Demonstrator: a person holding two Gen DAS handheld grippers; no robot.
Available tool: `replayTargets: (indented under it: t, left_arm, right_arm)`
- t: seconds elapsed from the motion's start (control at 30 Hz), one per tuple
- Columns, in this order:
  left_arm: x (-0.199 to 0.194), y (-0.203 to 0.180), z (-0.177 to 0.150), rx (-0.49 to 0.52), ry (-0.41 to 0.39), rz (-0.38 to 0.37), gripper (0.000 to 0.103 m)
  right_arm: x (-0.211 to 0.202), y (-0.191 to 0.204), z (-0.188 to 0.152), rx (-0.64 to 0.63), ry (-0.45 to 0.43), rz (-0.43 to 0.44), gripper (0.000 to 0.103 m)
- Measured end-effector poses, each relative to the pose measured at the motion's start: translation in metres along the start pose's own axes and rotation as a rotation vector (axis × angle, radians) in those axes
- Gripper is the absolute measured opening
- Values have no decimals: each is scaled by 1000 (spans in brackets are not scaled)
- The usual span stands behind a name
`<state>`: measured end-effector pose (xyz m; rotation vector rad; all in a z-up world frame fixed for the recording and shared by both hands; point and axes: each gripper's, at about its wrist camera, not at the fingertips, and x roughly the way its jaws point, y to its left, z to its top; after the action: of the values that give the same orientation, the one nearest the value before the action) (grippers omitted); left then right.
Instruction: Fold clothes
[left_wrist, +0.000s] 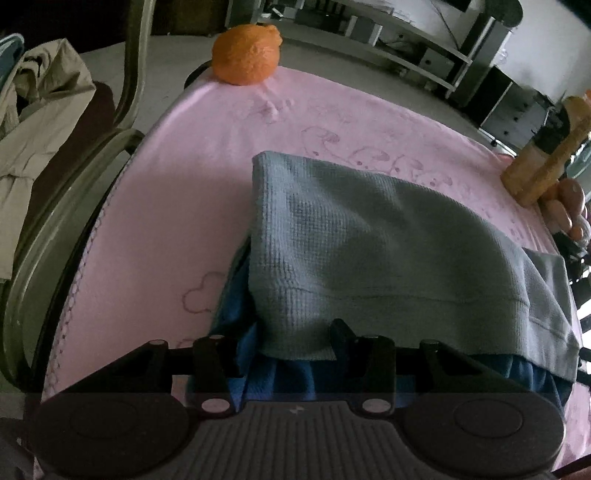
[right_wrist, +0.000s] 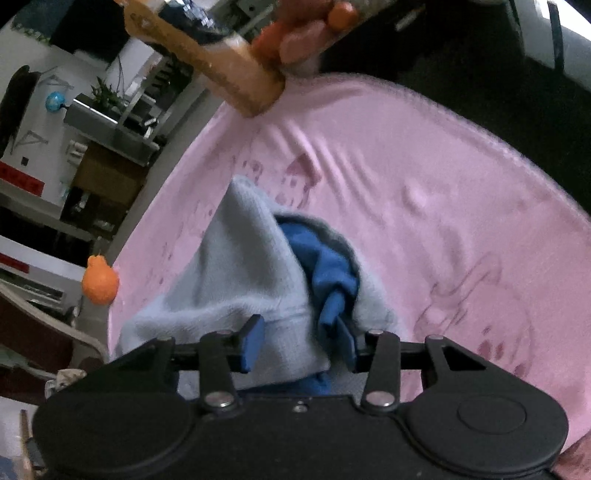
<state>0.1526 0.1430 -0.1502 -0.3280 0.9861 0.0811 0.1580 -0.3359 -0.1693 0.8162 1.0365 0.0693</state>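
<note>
A grey-blue waffle-knit garment (left_wrist: 369, 240) with a darker blue lining lies folded on a pink cloth-covered table (left_wrist: 166, 206). My left gripper (left_wrist: 284, 347) sits at its near hem, fingers apart with the fabric edge between them. In the right wrist view the same garment (right_wrist: 251, 273) is bunched and lifted, its blue lining (right_wrist: 328, 266) showing. My right gripper (right_wrist: 299, 347) has the bunched fabric between its blue pads, fingers partly closed on it.
An orange fruit (left_wrist: 245, 55) sits at the table's far edge, also in the right wrist view (right_wrist: 99, 282). A wooden block with small objects (left_wrist: 539, 162) stands at the right edge. A chair with a beige garment (left_wrist: 40, 122) is at the left.
</note>
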Motion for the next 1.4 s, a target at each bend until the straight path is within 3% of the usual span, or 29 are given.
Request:
replayTargets:
  t: [0.17,0.33,0.53,0.57,0.67,0.73,0.8,0.93,1.03,1.17,1.2,1.3,1.37,1.4]
  left_arm:
    - [-11,11,-1,-81,-23,-55,37]
    - [-1,23,4,-150,14,-102,41]
    - [2,21,4,-133,23,-93,44]
    - [1,18,3,-112,21,-84,43]
    - [-3,5,-2,-39,5,-40,26]
    - [-11,0,-4,-23,-15,-30,14]
    - [-26,-1,-5,-31,-46,-46,13]
    - [-62,8,6,-134,-97,-181,12]
    - [-89,18,17,-230,-128,-291,11]
    - [-112,32,29,-354,-129,-387,10]
    - [-113,34,29,-361,-122,-376,10]
    - [-93,34,16,-312,-30,-244,13]
    - [-59,28,-2,-234,73,-117,15]
    - [-42,22,-12,-181,119,-30,22]
  right_arm:
    - [4,-2,-3,66,40,19,43]
    - [10,-2,-2,87,49,10,45]
    - [19,0,-3,108,34,-21,46]
    - [22,1,-3,107,36,-33,46]
    - [25,7,-6,65,30,-65,43]
    - [23,12,-9,18,20,-72,29]
    - [14,17,-9,-3,-2,-40,20]
    - [-13,21,-4,5,-71,96,17]
    - [-24,23,11,80,-71,221,16]
    - [-35,41,40,149,-56,273,16]
    - [-38,45,45,145,-61,260,16]
    - [-40,48,54,110,-78,175,17]
    - [-26,34,49,66,-67,60,21]
    - [-13,25,44,33,-44,-9,28]
